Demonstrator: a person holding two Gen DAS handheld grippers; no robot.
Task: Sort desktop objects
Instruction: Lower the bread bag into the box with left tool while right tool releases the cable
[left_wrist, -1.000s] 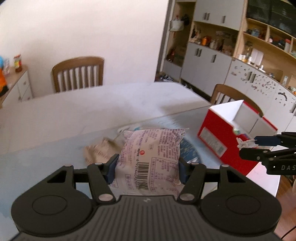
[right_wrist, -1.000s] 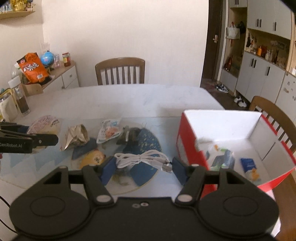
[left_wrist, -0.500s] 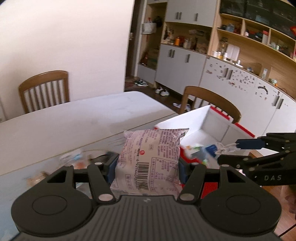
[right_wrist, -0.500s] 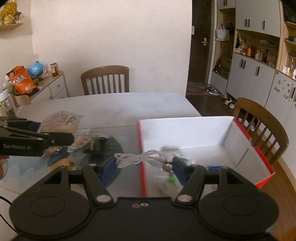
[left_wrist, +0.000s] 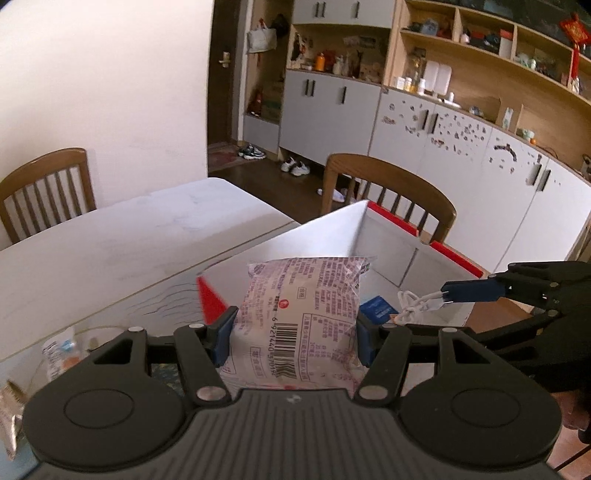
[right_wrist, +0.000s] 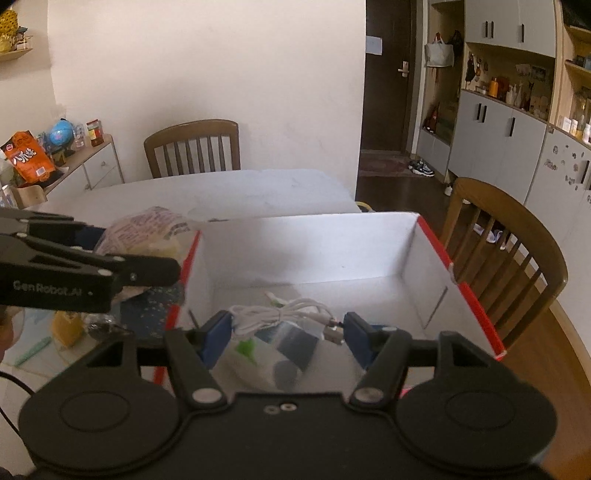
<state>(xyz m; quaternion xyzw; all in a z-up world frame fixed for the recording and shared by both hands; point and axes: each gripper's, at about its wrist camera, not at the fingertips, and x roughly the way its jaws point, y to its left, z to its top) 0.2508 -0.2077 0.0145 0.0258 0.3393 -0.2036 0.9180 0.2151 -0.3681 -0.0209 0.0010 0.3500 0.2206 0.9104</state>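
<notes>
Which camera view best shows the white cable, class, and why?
The right wrist view: the white cable lies coiled between the right gripper pads, over the red box. The left wrist view shows only a small loop hanging from that gripper.

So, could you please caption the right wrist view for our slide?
Right tongs hold a coiled white cable over the open red-and-white box.
</notes>
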